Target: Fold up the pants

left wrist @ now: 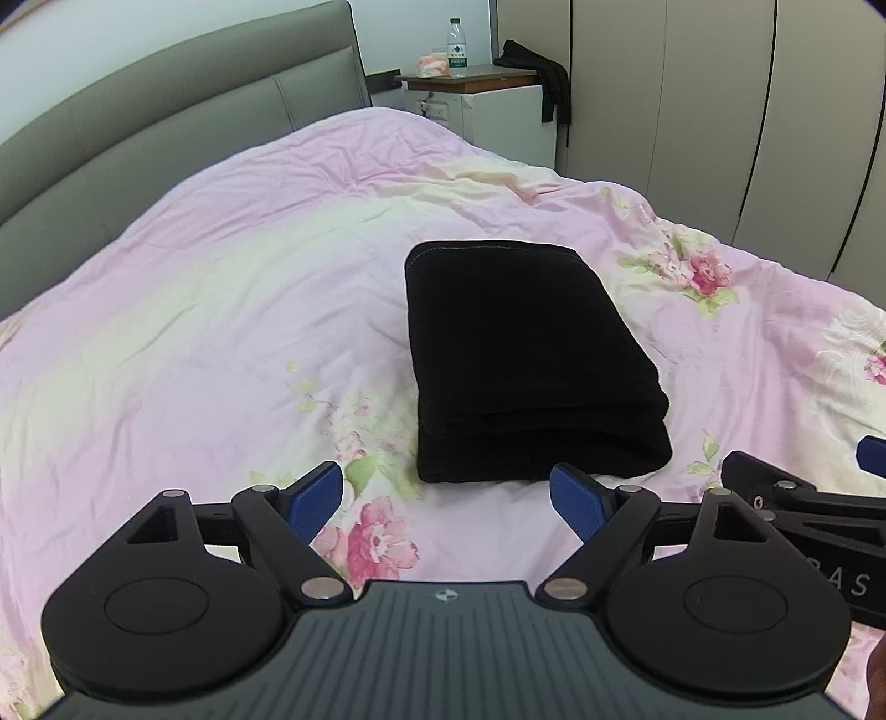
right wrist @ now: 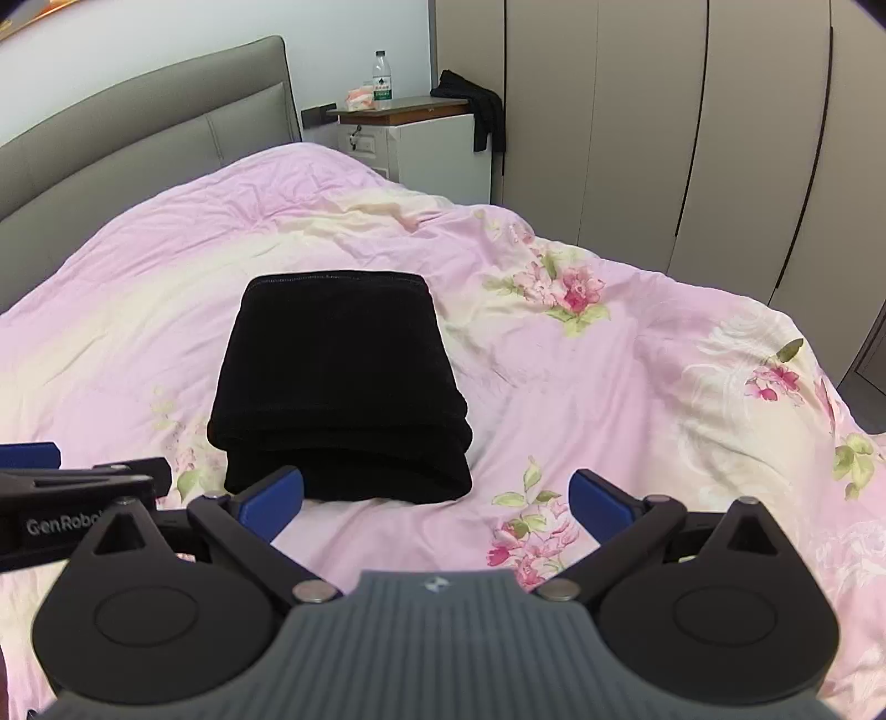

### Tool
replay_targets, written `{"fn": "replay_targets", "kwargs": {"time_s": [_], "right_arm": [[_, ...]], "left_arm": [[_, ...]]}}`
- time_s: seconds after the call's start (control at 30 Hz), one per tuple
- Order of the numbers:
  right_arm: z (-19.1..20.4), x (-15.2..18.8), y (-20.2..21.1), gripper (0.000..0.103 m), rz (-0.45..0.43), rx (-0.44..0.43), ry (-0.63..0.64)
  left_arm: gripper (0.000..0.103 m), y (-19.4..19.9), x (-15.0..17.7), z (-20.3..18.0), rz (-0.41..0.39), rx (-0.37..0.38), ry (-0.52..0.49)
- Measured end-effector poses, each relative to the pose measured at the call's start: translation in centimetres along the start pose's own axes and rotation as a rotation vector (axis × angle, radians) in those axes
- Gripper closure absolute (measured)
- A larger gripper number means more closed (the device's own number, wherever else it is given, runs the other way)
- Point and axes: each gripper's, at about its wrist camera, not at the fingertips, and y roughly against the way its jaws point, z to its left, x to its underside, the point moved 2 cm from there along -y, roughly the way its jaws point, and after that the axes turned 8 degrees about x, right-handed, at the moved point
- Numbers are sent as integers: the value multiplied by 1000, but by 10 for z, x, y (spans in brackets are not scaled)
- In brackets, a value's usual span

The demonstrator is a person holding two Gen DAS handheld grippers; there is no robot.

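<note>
A bed (left wrist: pixel 194 310) with a grey padded headboard (left wrist: pixel 138 116) fills the room's middle, covered by a pink and cream duvet (right wrist: pixel 609 387) printed with flowers; pale wardrobe doors (right wrist: pixel 664 138) line the right wall. Beside the headboard stands a white nightstand (left wrist: pixel 498 116) with a brown top. On it are a clear plastic water bottle (left wrist: pixel 456 47) with a green label whose writing is too small to read, a pinkish packet (left wrist: pixel 432 65), and a dark garment (left wrist: pixel 545 77) draped over its far corner.

Writing can be read on the grippers: in the right wrist view the left gripper's body shows "GenRobo", cut off by the frame; in the left wrist view the right gripper's body shows the letters "AS".

The black pants (left wrist: pixel 520 360) lie on the duvet in a compact folded rectangle of several stacked layers. The long axis runs away from the cameras toward the headboard; the rounded folded edges face the grippers and a stitched hem edge lies at the far end.

The left gripper (left wrist: pixel 446 495) hovers just short of the bundle's near edge, its blue-padded fingers (left wrist: pixel 310 498) spread wide and holding nothing. The right gripper (right wrist: pixel 434 495) sits alongside, fingers (right wrist: pixel 601 501) likewise apart and empty, near the bundle.
</note>
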Motion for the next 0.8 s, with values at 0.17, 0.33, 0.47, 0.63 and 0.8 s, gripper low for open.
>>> {"fn": "replay_targets", "kwargs": {"time_s": [0.17, 0.33, 0.47, 0.63, 0.8], "right_arm": [[0, 0, 6, 5, -7, -5, -3], [1, 1, 8, 5, -10, -1, -6], [0, 3, 9, 5, -5, 0, -7], [0, 3, 10, 5, -4, 5, -9], [-1, 4, 9, 5, -2, 3, -13]], "left_arm": [[4, 3, -1, 2, -7, 3, 14], [4, 4, 0, 3, -8, 4, 14], [4, 4, 0, 3, -6, 5, 14], [4, 4, 1, 2, -5, 6, 14], [4, 5, 1, 3, -5, 5, 12]]}}
